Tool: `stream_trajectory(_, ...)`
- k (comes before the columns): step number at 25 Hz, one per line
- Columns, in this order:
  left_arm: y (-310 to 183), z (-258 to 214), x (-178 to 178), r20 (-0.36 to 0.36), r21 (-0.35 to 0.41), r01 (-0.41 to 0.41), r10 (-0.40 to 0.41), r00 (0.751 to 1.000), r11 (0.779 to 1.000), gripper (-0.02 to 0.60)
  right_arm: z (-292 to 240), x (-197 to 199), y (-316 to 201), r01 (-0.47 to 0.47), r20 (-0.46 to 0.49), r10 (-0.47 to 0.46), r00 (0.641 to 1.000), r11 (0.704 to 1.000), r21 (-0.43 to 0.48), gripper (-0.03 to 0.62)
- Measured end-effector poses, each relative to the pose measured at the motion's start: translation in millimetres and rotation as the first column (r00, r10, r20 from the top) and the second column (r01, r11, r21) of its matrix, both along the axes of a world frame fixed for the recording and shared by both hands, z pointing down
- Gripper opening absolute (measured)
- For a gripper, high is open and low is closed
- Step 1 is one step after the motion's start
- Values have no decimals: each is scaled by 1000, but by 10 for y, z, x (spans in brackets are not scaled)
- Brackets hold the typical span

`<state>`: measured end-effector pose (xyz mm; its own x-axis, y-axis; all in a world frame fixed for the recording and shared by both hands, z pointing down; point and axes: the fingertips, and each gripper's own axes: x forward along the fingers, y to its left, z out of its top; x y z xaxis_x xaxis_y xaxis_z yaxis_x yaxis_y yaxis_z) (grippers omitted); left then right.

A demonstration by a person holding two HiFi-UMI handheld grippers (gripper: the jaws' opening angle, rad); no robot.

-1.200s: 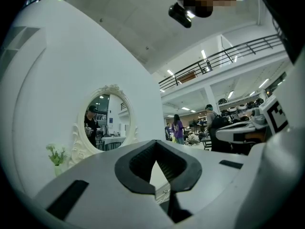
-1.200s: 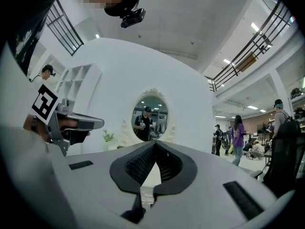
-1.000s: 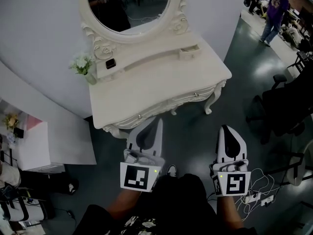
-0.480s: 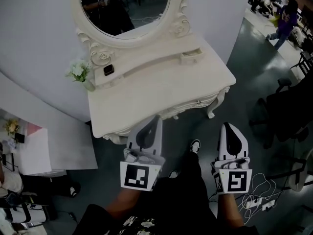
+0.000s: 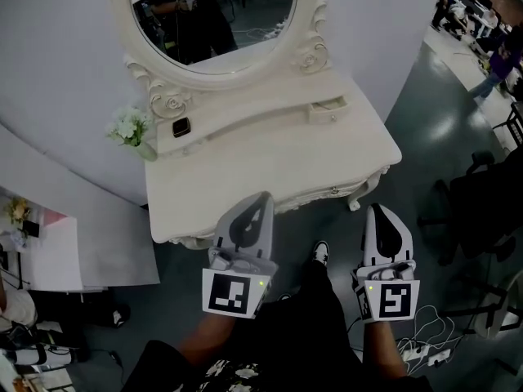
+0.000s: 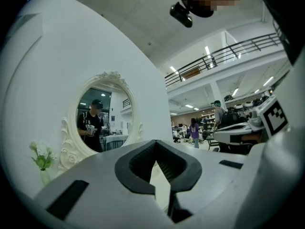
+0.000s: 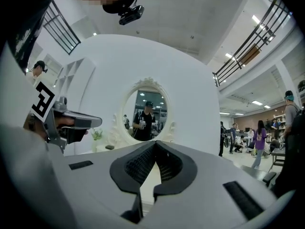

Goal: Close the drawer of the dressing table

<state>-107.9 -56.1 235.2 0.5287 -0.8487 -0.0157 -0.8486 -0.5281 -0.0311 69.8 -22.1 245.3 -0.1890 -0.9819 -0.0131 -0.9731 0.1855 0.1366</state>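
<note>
Closer now: left gripper (image 5: 261,198) and right gripper (image 5: 377,210) have neared the dressing table (image 5: 270,166).
Both are clenched on nothing at its 6 o'clock side; the small drawer (image 5: 329,107) juts out at 1 o'clock.

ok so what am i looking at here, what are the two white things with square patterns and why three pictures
Those are hand-held grippers: a person carries the left gripper and the right gripper, one in each hand. The head view comes from a camera on the person's head, looking down. The two gripper views come from cameras riding on each gripper, looking along its jaws. Both grippers are shut and hold nothing. Ahead stands a white dressing table with an oval mirror, a bunch of flowers, a small dark object and a little drawer standing slightly out.
</note>
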Motion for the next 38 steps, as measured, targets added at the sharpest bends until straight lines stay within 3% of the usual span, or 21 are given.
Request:
stream_trajectory(29,-1568,161,889,29,-89,102,-100,995,991,0,249,696,-1875,171,-3,-173,985,980,-99,0)
stream_trajectory(38,-1874,600,1037,82,-216,104,-88,993,971,0,659,776,-2226,173,31,-171,985,968,-183,0)
